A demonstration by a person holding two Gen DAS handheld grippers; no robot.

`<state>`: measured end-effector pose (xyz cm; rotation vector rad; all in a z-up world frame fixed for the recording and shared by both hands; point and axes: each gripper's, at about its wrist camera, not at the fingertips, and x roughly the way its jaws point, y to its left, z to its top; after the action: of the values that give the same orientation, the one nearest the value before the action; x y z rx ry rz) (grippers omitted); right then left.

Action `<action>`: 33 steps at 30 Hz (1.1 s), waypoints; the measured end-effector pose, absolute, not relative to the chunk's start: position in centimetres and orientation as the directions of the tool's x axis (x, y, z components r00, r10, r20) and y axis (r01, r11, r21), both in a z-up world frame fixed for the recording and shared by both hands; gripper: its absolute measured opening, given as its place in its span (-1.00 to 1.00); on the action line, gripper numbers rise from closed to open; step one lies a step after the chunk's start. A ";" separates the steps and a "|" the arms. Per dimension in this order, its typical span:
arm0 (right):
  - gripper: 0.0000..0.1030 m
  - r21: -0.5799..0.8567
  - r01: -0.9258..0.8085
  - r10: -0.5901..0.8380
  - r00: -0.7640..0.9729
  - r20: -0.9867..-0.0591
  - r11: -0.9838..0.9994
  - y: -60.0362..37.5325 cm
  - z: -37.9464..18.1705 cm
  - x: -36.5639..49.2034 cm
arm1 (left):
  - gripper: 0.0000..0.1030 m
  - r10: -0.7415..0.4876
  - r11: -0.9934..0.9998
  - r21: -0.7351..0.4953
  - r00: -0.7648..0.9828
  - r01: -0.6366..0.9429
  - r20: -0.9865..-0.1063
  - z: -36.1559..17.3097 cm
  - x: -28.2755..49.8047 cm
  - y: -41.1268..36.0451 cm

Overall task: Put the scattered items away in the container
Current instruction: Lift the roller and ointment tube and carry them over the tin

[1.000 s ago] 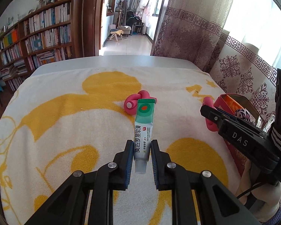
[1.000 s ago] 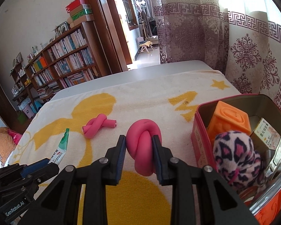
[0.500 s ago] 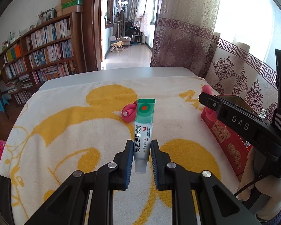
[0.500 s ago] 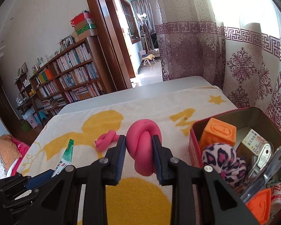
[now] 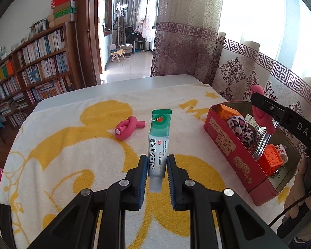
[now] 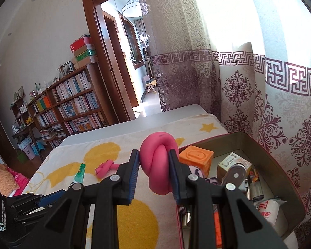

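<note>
My left gripper [image 5: 156,171] is shut on a green and white ointment tube [image 5: 158,143], held above the yellow-patterned towel [image 5: 72,145]. My right gripper [image 6: 153,161] is shut on a pink knotted foam roller [image 6: 158,161], raised over the near edge of the red tin [image 6: 280,159]; in the left wrist view the same roller [image 5: 261,108] hangs over the tin [image 5: 228,145]. A second pink knotted roller [image 5: 129,127] lies on the towel left of the tube, also visible in the right wrist view as the roller [image 6: 105,166]. The tin holds orange blocks, a leopard-print ball, small boxes and metal clips.
The towel covers a grey table [image 5: 118,87] beside patterned curtains [image 6: 269,103] on the right. A bookshelf [image 5: 35,70] and a doorway stand beyond the table's far edge. A hand [image 5: 300,203] grips the right gripper's handle at the right margin.
Both grippers rose and shifted toward the tin. The right gripper carried its pink roller from over the towel to above the tin's edge. The left kept hold of the tube.
</note>
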<state>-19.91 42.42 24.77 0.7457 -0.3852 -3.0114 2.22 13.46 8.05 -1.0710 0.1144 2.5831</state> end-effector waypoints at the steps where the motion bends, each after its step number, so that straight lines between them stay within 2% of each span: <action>1: -0.40 0.244 -0.059 -0.061 -0.888 -0.457 -0.968 43.1 24.8 -19.5 | -0.62 0.286 -0.935 -0.054 -0.656 -0.350 -0.699 8.1 2.3 13.9; 14: -0.40 0.256 -0.224 0.087 -0.886 -0.455 -0.940 50.6 24.7 -14.7 | -0.62 0.404 -0.865 -0.081 -0.592 -0.495 -0.697 9.3 2.8 20.7; 28: -0.40 0.327 -0.256 0.073 -0.874 -0.480 -0.910 52.9 22.9 -12.6 | -0.61 0.582 -0.742 -0.218 -0.449 -0.634 -0.678 10.7 1.4 28.5; 33: -0.26 0.343 -0.268 0.069 -0.866 -0.495 -0.901 53.3 22.0 -12.0 | -0.61 0.597 -0.727 -0.263 -0.396 -0.634 -0.698 9.8 0.5 29.7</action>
<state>-11.99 53.30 21.99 0.8105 -0.6812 -3.1466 0.52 29.74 9.85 -1.0475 0.0572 2.1440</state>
